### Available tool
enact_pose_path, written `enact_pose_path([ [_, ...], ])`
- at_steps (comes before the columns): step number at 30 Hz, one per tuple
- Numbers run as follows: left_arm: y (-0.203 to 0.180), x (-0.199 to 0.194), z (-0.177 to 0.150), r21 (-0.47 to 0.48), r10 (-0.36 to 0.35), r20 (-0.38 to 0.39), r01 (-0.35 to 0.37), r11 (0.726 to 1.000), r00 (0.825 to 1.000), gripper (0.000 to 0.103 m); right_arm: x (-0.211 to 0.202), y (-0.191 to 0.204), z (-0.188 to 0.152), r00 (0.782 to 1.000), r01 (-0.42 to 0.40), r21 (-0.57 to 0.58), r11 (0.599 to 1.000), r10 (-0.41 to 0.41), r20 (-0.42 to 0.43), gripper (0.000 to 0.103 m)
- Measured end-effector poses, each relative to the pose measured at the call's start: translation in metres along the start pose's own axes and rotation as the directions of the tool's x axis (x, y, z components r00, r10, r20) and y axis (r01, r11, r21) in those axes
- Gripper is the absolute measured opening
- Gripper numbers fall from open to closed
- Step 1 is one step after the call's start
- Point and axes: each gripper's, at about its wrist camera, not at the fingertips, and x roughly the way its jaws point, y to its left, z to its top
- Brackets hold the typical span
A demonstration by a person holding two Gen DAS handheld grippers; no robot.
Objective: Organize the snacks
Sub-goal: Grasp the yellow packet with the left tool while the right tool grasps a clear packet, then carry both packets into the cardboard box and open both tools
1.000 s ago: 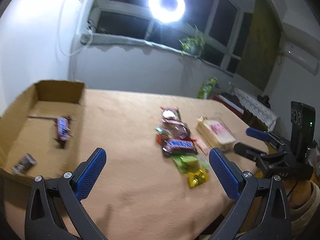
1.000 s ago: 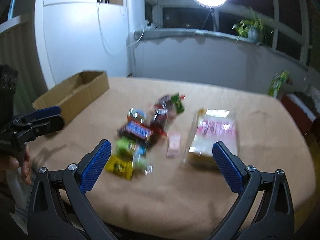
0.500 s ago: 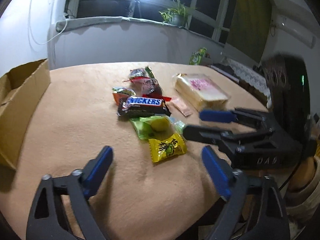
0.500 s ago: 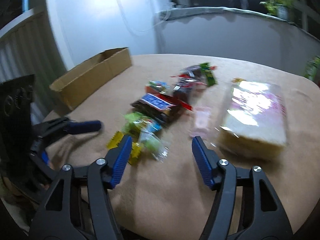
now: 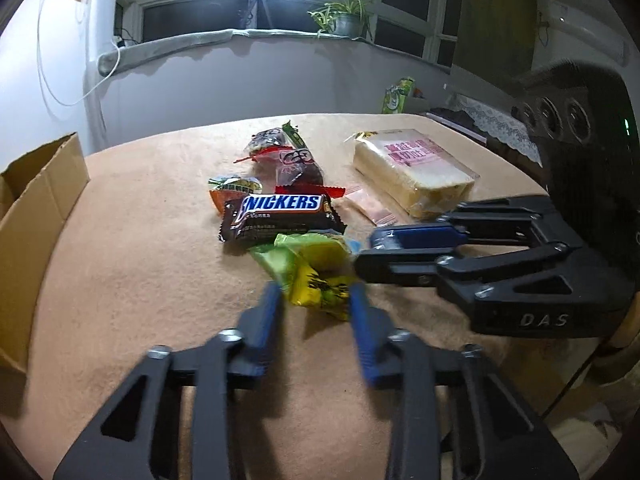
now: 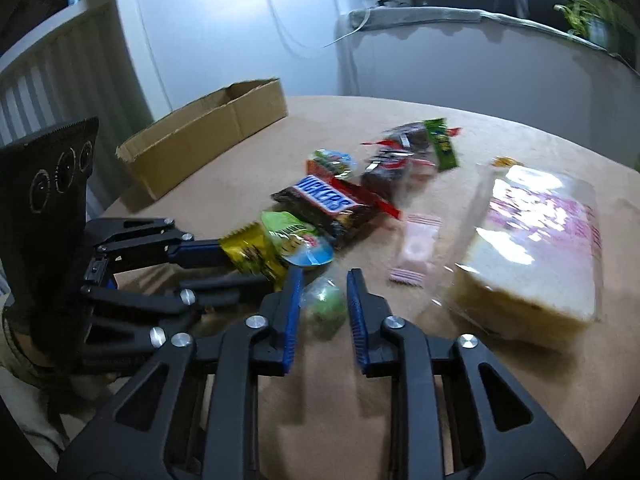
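While "DAS" marks one gripper (image 5: 362,254), "SNICKERS" (white wrapper panel) (image 5: 280,216) reads clearly.

My left wrist camera sits low behind my left gripper (image 5: 316,300), looking along its fingers across the table (image 5: 140,264) toward the window, close to the snack pile (image 5: 288,216). My right wrist camera looks from behind my right gripper (image 6: 322,292), angled leftward toward the cardboard box (image 6: 208,136), equally close. Both views share the pile, the bread loaf (image 6: 532,248), the box, and each sees the other gripper.
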Motion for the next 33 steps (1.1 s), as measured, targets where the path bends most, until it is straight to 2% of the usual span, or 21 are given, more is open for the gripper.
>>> enact_pose_path([
  [6,0.006,-0.002,-0.001,-0.050,-0.027,0.018,0.027,0.998,0.999,0.014,-0.011,-0.012,-0.012,0.999,-0.003,0.075,0.997,0.000,0.045,0.019],
  [18,0.013,-0.021,0.000,-0.098,-0.034,0.076,0.042,0.994,0.997,0.014,-0.033,-0.023,-0.010,0.991,0.013,0.144,0.990,-0.033,0.133,0.019],
  [27,0.027,-0.040,0.003,-0.124,-0.006,0.113,0.020,0.992,0.994,0.014,-0.043,-0.024,-0.003,0.984,0.017,0.177,0.984,-0.048,0.171,0.019],
  [33,0.041,-0.060,0.013,-0.128,0.033,0.164,-0.012,0.992,0.986,0.014,-0.049,-0.014,0.013,0.980,0.025,0.152,0.988,-0.054,0.193,0.019],
])
